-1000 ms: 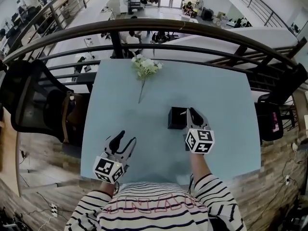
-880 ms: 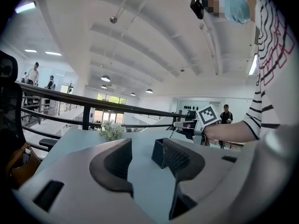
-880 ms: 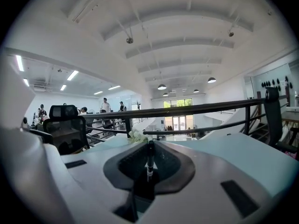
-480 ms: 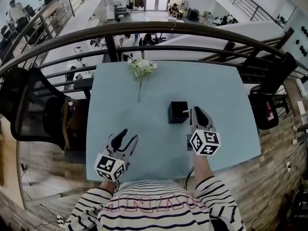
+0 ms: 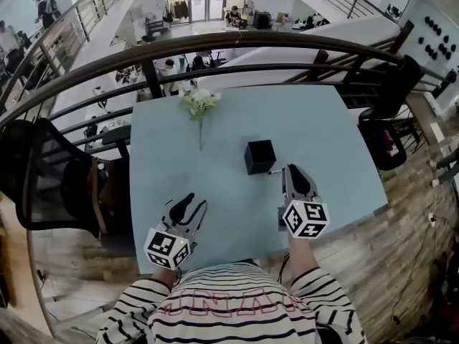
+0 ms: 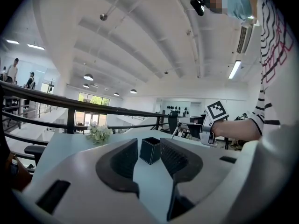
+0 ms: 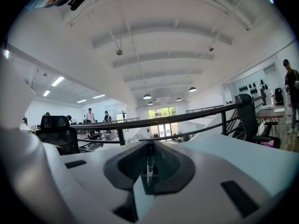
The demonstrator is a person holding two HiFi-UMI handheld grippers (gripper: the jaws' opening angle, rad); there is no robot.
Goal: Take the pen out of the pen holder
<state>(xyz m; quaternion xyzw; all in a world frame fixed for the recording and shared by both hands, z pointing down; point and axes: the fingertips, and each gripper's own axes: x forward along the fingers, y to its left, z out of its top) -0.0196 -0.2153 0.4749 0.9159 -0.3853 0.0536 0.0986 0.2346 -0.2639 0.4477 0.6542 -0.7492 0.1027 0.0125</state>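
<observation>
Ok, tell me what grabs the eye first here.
The right tool pinches a slim pen beside the black pen holder in the middle of the pale blue table. A sprig of white flowers lies at the table's far edge, before a dark curved railing.

Two hand-held grippers: left gripper and right gripper. One pen, between the right gripper's jaws. One black pen holder, just ahead of it. One flower sprig, well beyond the left gripper. One table. Two office chairs: left chair, right chair, one outside each gripper.
</observation>
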